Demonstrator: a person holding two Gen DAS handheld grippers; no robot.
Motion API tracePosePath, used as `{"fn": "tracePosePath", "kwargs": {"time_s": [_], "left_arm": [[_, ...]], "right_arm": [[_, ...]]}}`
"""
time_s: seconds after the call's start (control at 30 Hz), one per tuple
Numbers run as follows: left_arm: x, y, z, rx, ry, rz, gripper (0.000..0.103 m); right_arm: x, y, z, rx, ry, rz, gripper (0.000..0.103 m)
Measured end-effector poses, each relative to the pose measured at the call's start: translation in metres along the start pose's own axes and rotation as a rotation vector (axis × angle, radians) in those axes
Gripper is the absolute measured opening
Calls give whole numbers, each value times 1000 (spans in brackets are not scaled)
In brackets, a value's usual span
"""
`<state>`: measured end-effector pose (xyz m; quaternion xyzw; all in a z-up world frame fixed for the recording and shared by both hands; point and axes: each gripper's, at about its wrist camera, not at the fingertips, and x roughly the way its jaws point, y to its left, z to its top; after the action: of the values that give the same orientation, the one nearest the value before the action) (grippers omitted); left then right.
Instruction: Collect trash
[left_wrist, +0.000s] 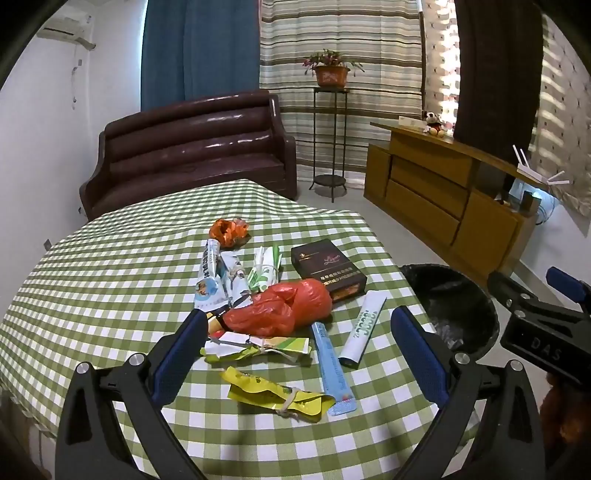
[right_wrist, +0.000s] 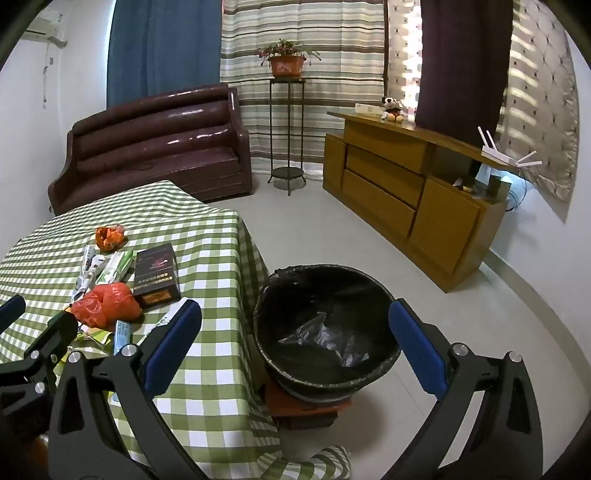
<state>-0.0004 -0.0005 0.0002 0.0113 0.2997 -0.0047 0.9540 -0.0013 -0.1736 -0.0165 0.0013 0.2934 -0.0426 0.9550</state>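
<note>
A desk (left_wrist: 110, 280) covered with a green-and-white checked cloth is seen in both wrist views, with the trash gathered near its right-hand end. At the far left of the pile, a blue-and-white wrapper (left_wrist: 208, 275) is laid lengthwise, and a crumpled orange wrapper (left_wrist: 228, 230) is placed just beyond it. A green-and-white wrapper (left_wrist: 264, 271) is found next to these. In the middle, a red plastic bag (left_wrist: 280, 310) is bunched up, touching a dark cigarette box (left_wrist: 327, 266) on its right. Nearer the camera, a torn white-and-green wrapper (left_wrist: 258, 345) and a yellow wrapper (left_wrist: 277, 397) are spread flat, followed by a light blue stick packet (left_wrist: 330, 365) and a white tube-shaped packet (left_wrist: 364, 328).

The left gripper (left_wrist: 299, 354) is held above the near part of this pile, tilted downward, its jaws spread wide with nothing pressed between them.

Further right, beside the desk edge, a black-lined trash bin (right_wrist: 325, 328) is set on a reddish stool (right_wrist: 303, 406); a clear piece of plastic is visible inside it. The right gripper (right_wrist: 295, 347) is poised over the bin, likewise spread wide and holding nothing.
</note>
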Motion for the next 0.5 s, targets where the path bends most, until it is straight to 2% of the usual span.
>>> {"fn": "tracePosePath", "kwargs": {"time_s": [0.13, 0.5], "left_arm": [[2, 2, 0, -6, 11, -15, 96], [2, 2, -2, -2, 4, 1, 96]], "right_arm": [[-1, -1, 0, 1, -6, 1, 99], [-2, -3, -1, 0, -6, -1, 99]]}}
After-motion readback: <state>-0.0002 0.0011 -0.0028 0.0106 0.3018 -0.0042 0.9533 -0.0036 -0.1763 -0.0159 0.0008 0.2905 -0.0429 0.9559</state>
